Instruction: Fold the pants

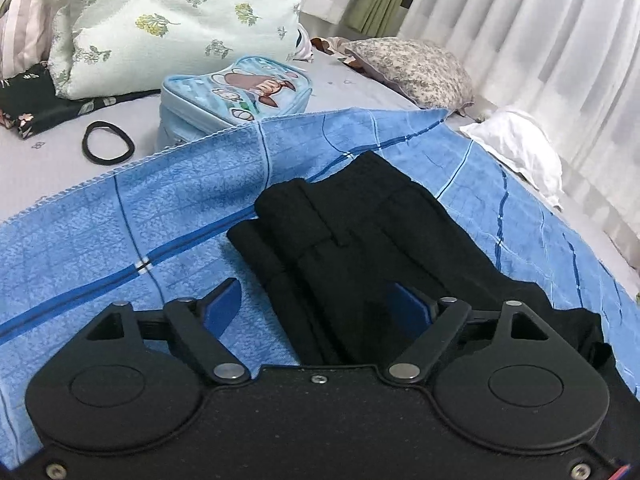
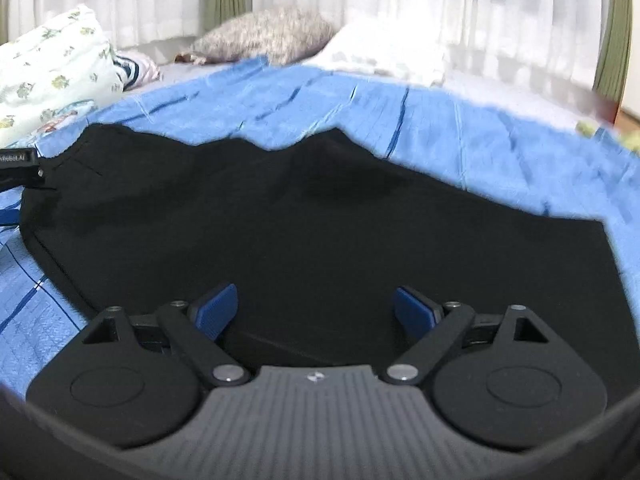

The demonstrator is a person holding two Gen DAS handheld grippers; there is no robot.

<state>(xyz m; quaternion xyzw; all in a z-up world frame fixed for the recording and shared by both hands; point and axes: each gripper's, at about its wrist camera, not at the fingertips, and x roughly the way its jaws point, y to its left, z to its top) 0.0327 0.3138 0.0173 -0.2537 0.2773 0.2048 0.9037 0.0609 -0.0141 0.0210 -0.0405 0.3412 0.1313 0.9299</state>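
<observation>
Black pants lie on a blue checked towel on the bed. In the left wrist view their near end is bunched in folds and runs between the fingers of my left gripper, which is open with nothing gripped. In the right wrist view the pants spread wide and flat over the towel. My right gripper is open just above the near edge of the cloth. Part of the left gripper shows at that view's left edge.
A light blue cartoon zip case and a black hair band lie beyond the towel. A floral quilt bundle, a patterned pillow and a white cloth sit further back. White curtains hang on the right.
</observation>
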